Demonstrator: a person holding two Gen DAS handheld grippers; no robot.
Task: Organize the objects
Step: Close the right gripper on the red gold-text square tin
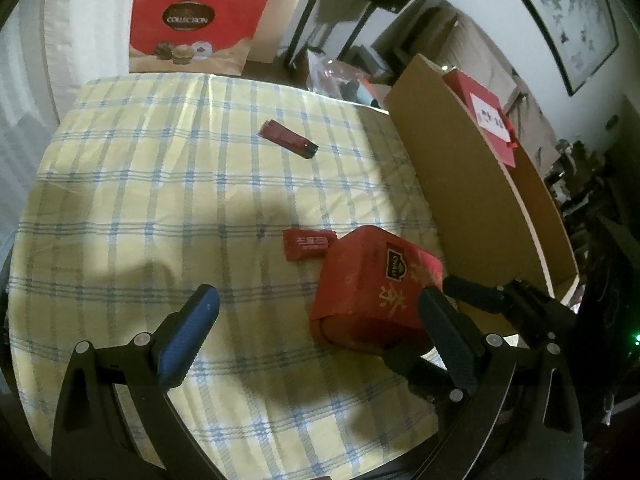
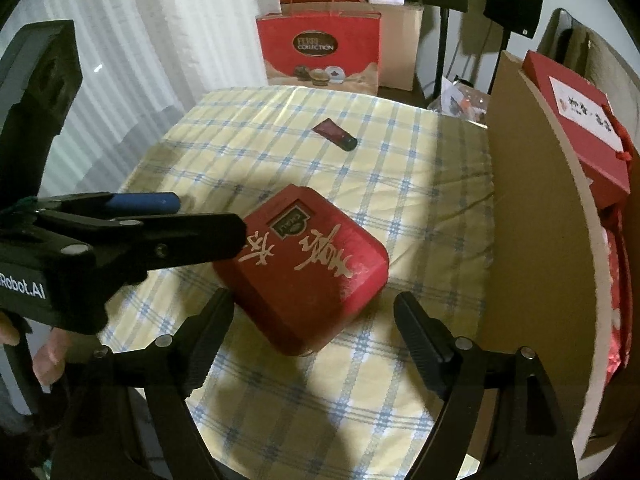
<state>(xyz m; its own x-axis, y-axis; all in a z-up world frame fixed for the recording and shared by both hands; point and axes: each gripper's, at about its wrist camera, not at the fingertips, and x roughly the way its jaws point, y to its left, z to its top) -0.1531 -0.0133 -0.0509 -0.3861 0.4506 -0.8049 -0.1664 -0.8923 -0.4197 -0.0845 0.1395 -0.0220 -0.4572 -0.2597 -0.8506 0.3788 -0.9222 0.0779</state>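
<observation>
The tabletop [image 2: 280, 128], covered in a yellow-and-blue plaid cloth, carries three loose items. A red tea tin [image 2: 308, 268] with gold characters lies near the front, right of centre. A small red sachet [image 1: 307, 243] lies just beside the tin's far-left corner; whether the two touch cannot be told. A dark red tube [image 1: 289, 139] lies well apart from both, toward the far side. A tall cardboard box [image 2: 528, 216] stands open along the right edge of the tabletop, with a red gift box [image 2: 580, 128] behind its wall.

Claw state:
- The right claw [image 2: 314, 344] is spread wide. It hovers at the near side of the tin, one finger off each near corner. Neither finger appears to touch the tin.
- The left claw [image 1: 316, 320] is also spread and holds nothing. Its right finger [image 1: 448, 332] overlaps the tin's near-right edge in the left wrist view; contact cannot be confirmed.

Step in hand, as judged: approach to the tin, before any grasp. The likely destination is the cardboard box, though this is not certain.

The next move calls for:
1. Advancing the right claw until the fingers bracket the tin's opposite sides.
2. Checking that the spread exceeds the tin's width, as the tin sits rotated relative to the fingers.
3. Keeping the left claw out of the closing path.
4. Closing firmly; the tin's smooth, rounded corners may slip.
</observation>
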